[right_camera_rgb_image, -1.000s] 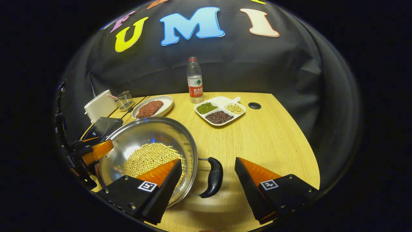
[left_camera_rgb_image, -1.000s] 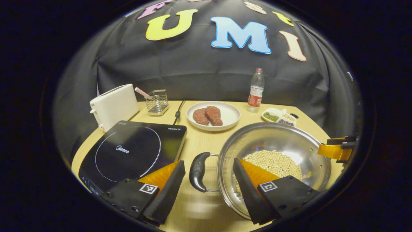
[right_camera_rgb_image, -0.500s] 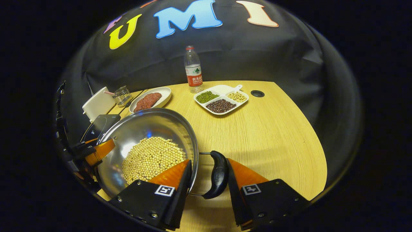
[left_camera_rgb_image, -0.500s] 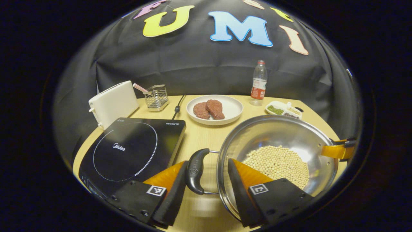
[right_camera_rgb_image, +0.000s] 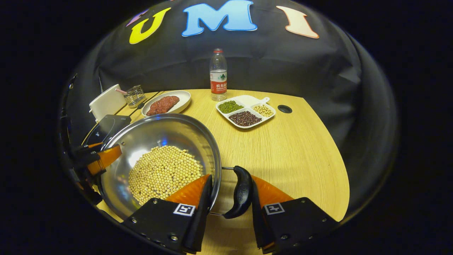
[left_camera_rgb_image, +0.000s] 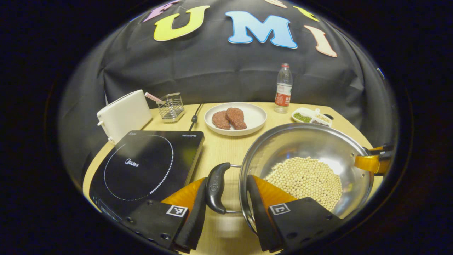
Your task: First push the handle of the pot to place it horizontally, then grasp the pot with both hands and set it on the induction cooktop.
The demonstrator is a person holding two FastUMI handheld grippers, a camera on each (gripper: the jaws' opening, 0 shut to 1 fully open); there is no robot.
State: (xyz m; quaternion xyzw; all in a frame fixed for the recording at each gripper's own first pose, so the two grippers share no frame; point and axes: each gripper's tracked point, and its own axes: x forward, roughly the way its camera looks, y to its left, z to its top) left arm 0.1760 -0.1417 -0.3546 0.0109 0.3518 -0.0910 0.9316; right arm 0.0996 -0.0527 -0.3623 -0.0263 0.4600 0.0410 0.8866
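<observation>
A steel pot holding soybeans sits to the right of the black induction cooktop. My left gripper is shut across the pot's left black handle and rim, one finger outside the handle, the other inside the pot wall. In the right gripper view, my right gripper is clamped the same way on the right handle of the pot. Each gripper also shows at the pot's far side: the right gripper and the left gripper. The handles lie level, left and right.
Behind the cooktop stand a white toaster and a wire holder. A plate of meat, a water bottle and a divided dish of beans line the back. Bare wood lies right of the pot.
Both grippers went from wide open to shut on the pot's two handles. The pot now sits slightly higher and larger in both views.
</observation>
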